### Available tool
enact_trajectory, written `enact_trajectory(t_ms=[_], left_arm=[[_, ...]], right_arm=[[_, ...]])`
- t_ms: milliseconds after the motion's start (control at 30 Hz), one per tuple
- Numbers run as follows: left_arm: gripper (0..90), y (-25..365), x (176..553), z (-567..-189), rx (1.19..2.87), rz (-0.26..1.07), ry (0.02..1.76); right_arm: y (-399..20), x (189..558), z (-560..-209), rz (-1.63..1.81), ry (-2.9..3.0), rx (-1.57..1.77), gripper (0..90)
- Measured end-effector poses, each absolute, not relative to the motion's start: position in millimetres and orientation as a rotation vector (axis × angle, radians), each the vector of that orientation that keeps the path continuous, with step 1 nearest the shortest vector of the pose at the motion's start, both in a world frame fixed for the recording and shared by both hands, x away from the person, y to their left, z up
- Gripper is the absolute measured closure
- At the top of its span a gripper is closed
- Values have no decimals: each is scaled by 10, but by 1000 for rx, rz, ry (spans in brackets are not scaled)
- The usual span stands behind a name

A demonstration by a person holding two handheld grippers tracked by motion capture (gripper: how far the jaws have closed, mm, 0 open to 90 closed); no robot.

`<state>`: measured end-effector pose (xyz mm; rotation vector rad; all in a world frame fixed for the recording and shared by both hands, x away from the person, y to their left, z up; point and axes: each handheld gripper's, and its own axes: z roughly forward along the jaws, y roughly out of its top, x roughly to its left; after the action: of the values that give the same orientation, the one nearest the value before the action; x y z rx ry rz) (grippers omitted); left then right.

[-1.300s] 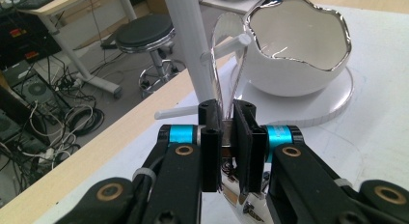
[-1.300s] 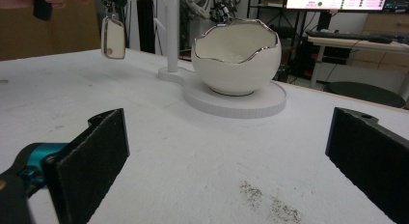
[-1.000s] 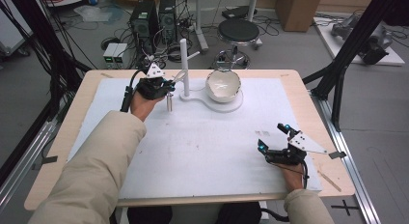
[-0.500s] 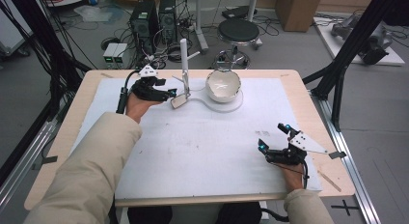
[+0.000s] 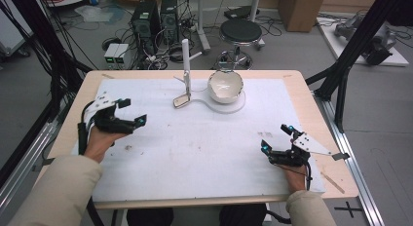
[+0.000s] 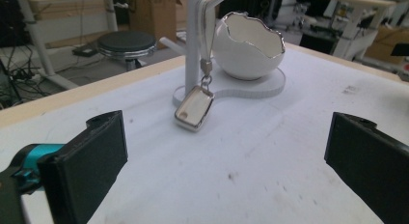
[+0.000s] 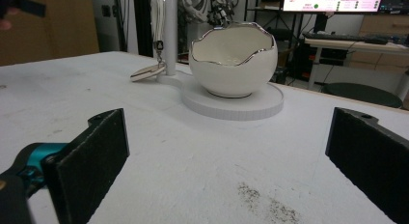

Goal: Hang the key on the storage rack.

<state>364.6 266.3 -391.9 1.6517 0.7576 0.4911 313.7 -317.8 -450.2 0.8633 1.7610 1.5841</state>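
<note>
Between the wide-parted, empty jaws of the left gripper, over the mat's left side, the small metal-framed charm hangs by its strap from a peg of the white stand, its lower end resting on or just above the mat. The right gripper, equally spread and holding nothing, sits near the front right edge. Beside the post, the eggshell-shaped bowl sits on the round base. A careless reach could probably knock the charm off or tip the stand. The white mat offers broad open room between both hands.
</note>
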Motion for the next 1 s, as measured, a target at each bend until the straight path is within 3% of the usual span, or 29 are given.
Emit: enact_trajectory(t_ms=[300,867,1000], left_arm=[[17,2907,3139,-4145,1594,566,693],[17,2997,2877,-4517,1492,613,679],[17,3005,2803,-4535,1441,681,654]], right_arm=[[-3185,3147,-4502,1588,1758,860,6],[-3170,3133,-4502,1577,1767,860,6],[-3170,3132,-4503,1575,1765,861,6]])
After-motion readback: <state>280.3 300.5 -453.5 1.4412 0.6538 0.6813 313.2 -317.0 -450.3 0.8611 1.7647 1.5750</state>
